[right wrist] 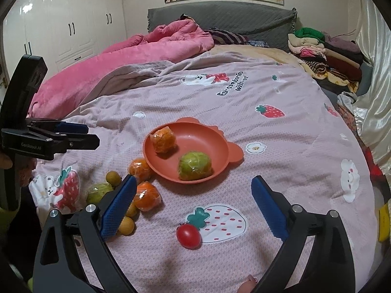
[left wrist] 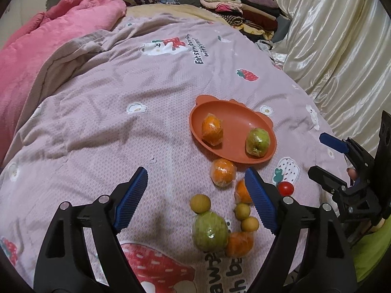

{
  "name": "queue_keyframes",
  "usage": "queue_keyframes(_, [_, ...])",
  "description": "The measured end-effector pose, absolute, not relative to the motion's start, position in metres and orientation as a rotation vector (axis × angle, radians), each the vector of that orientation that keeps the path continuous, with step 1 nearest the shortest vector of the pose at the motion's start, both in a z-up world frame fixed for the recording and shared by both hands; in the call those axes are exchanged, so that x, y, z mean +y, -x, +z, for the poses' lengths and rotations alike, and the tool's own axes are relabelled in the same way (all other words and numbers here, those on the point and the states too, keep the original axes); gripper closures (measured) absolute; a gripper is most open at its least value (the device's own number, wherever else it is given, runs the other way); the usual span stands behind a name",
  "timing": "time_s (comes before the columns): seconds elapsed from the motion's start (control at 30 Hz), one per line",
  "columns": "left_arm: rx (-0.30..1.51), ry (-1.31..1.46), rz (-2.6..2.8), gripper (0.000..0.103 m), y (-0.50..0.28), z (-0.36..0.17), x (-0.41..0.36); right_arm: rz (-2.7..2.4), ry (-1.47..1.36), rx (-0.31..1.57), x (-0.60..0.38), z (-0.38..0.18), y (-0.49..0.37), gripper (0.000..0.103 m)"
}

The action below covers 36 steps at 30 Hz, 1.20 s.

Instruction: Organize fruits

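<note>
On the bed's pink quilt (right wrist: 281, 146), an orange plate (right wrist: 195, 136) holds a wrapped orange (right wrist: 164, 142) and a wrapped green fruit (right wrist: 194, 165). More fruit lies loose near its left edge; a cherry tomato (right wrist: 188, 235) sits nearer. Both the left hand-held gripper (left wrist: 195, 195) and right hand-held gripper (right wrist: 193, 202) hover spread wide, holding nothing.
</note>
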<state>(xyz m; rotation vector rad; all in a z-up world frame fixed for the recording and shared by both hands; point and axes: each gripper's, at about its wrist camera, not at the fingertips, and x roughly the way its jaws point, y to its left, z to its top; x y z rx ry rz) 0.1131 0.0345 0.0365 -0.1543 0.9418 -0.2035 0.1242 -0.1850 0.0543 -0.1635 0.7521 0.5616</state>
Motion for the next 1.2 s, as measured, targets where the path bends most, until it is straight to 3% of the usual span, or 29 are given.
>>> queue_keyframes(1.2, [0.969,0.122,-0.198,0.024,-0.075,0.022,0.025,0.564,0.160,0.805,-0.189,0.040,-0.094,0.008])
